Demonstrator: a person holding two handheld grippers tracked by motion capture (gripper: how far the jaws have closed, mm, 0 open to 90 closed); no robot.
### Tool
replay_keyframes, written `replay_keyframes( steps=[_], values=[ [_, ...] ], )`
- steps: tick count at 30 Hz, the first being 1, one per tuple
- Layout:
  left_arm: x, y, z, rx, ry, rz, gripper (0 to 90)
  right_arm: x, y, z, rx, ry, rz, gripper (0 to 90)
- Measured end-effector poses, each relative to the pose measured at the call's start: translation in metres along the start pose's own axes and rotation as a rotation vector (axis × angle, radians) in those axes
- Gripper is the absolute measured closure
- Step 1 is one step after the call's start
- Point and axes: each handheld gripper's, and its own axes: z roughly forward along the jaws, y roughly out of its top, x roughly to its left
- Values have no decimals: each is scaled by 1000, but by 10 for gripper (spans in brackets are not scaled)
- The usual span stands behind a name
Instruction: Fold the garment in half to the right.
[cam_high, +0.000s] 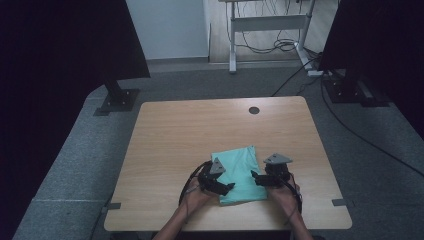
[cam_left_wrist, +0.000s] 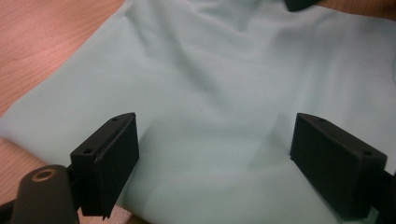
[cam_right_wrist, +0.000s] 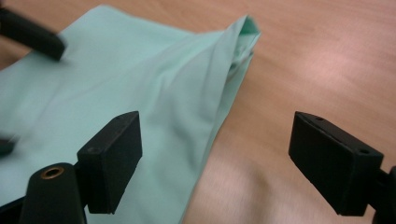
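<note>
We see folded teal cloth (cam_high: 240, 172) between both tongs, long axis running away from us; left tongs (cam_high: 223, 188) over it, right tongs (cam_high: 256, 177) straddling right edge, both open, empty.

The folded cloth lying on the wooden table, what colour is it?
The folded cloth is plain pale mint green, with no pattern. It shows best in the left gripper view.
</note>
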Motion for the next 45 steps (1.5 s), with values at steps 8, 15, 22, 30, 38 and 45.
replay_keyframes(
  steps=[8,15,22,30,38,45],
  values=[
    [0,-4,-2,3,-40,-35,124,-17,3,26,48,-65,24,172],
    [0,-4,-1,2,-40,-27,111,-25,6,21,-8,-38,61,167],
    [0,-4,-1,1,-40,-26,109,-26,20,39,-9,-51,41,158],
    [-1,-4,-3,-10,-27,-9,108,-33,16,46,27,-80,72,166],
    [-3,-2,-24,-29,-29,-13,75,-29,22,29,-28,-30,50,151],
    [-2,-26,-44,-11,-13,-58,70,-13,21,10,-46,50,4,141]
  ],
)
